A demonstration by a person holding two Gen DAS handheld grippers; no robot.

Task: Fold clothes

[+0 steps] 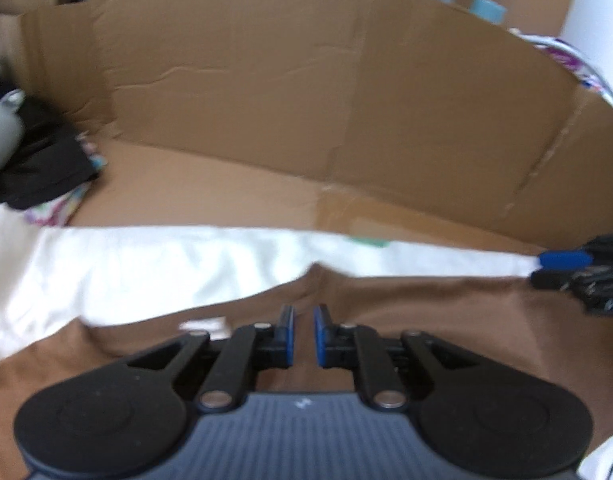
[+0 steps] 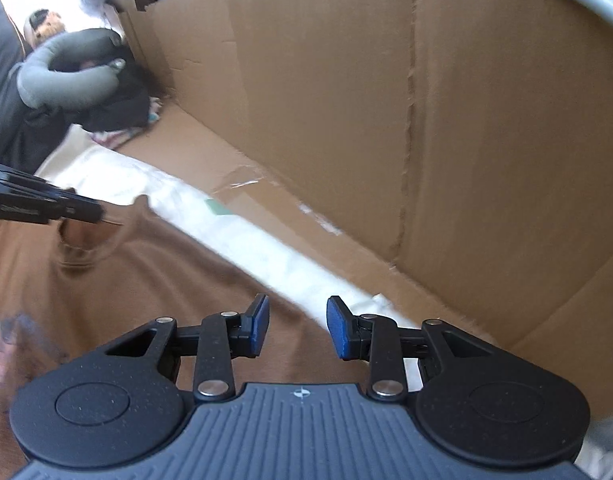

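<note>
**Spotter:** Brown shirt (image 2: 154,292) lies spread on a white cloth (image 1: 146,272), inside a cardboard enclosure (image 1: 266,100). In your right wrist view it fills 6 to 9 o'clock, with the neckline (image 2: 82,258) toward 9.

**Operator:** Left fingers?

**Spotter:** Your left gripper (image 1: 304,332) has its blue pads drawn nearly together, with brown fabric pinched between them. From the right wrist view, its tip sits at the collar at 9 o'clock and the cloth there is pulled up into a small peak.

**Operator:** Right?

**Spotter:** Your right gripper (image 2: 298,328) has its pads standing clearly apart. The shirt's edge and a strip of white cloth show through the gap. The pads are not pressing on anything that I can see.

**Operator:** Surroundings?

**Spotter:** The cardboard wall runs from 10 to 3 o'clock behind the shirt. A black garment pile (image 1: 46,168) sits at 9 o'clock in your left wrist view. A grey neck pillow (image 2: 66,76) rests on it. The left wrist picture is blurred and fine detail is lost.
</note>
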